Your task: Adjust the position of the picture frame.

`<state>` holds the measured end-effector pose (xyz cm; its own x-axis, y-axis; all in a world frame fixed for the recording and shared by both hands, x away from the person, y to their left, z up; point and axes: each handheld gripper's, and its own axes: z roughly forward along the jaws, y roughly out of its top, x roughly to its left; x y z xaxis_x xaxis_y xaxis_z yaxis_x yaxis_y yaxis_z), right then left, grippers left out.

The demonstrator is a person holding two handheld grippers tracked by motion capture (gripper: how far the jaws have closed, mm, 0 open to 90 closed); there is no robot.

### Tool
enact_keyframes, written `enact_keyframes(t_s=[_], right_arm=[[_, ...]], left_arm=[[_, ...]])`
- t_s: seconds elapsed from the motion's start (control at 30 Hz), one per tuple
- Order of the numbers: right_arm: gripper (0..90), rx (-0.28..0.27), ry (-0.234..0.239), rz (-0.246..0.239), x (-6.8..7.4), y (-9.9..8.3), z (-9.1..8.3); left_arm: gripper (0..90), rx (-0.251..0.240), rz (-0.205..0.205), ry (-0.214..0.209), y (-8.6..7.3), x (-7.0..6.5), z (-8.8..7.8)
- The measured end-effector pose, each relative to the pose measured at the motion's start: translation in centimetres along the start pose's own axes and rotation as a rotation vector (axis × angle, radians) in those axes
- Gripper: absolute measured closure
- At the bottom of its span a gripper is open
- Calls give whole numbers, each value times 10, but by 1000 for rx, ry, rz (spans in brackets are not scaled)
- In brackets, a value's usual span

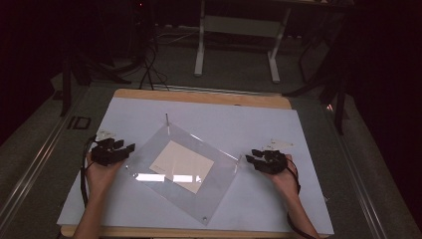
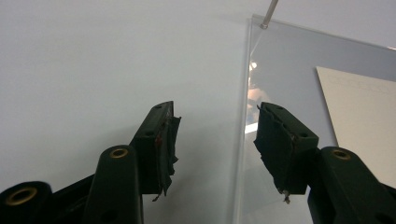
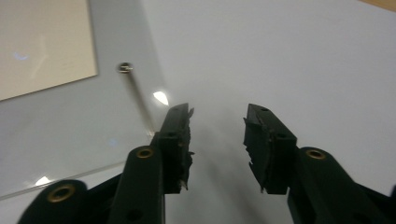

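A clear plastic sheet [image 1: 219, 172] lies at an angle on the white table top [image 1: 239, 119], with a cream paper [image 1: 181, 166] under it. A thin metal pin [image 1: 167, 119] stands at its far corner. My left gripper [image 1: 127, 148] rests at the sheet's left edge, open. In the left gripper view that gripper [image 2: 217, 135] straddles the edge of the sheet [image 2: 289, 70], pads clear of it, with the paper [image 2: 364, 116] and the pin [image 2: 270, 11] beyond. My right gripper [image 1: 250, 155] is open by the right corner. Its jaws [image 3: 217, 135] hold nothing, beside the sheet [image 3: 70, 116], near a screw [image 3: 124, 67].
The table's wooden rim [image 1: 199, 96] runs along the far side. Small pale scraps lie by the left hand [image 1: 105, 134] and the right hand [image 1: 278, 144]. Beyond the table are a dark floor, cables and a white desk frame [image 1: 236, 30].
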<state>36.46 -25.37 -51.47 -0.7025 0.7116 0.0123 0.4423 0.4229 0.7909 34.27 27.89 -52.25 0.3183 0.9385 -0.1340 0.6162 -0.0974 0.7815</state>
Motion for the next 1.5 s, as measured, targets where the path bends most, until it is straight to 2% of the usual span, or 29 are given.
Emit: enact_keyframes(t_s=[0.13,0.23,0.4,0.53,0.63,0.8,0.93,1.0,1.03,1.1,1.23,1.27,1.3,1.33,1.5], right_arm=[[669,7,37,-18,6,1,1],[630,5,55,-41,10,1,1],[627,16,90,-71,15,1,3],[633,8,105,-66,18,2,3],[662,-8,116,-49,21,4,9],[691,-5,114,-57,26,5,17],[754,-11,90,-56,31,8,26],[773,-11,79,-54,32,8,27],[836,-8,62,-46,32,9,28],[846,-12,65,-31,30,8,28],[849,-11,56,-47,31,8,28],[849,-14,59,-43,31,8,28],[849,-14,59,-43,31,8,28],[849,-15,59,-43,31,7,28],[849,-18,61,-40,31,7,28]], left_arm=[[473,-2,8,-7,0,-2,0],[478,-1,4,-20,0,-1,1],[479,-2,3,-25,0,-1,2],[478,0,5,-27,0,-2,2],[478,-2,-9,-48,2,-3,3],[479,-6,-1,-60,3,-6,4],[478,-27,-4,-73,6,-7,3],[478,-20,-3,-81,8,-6,3],[478,-19,9,-84,12,-7,3],[480,-26,21,-89,17,-8,4],[480,-23,31,-98,24,-9,8],[481,-16,30,-116,27,-8,12],[488,-16,30,-116,27,-8,12],[490,-8,33,-140,31,-8,16],[487,-26,55,-155,38,-8,22]])
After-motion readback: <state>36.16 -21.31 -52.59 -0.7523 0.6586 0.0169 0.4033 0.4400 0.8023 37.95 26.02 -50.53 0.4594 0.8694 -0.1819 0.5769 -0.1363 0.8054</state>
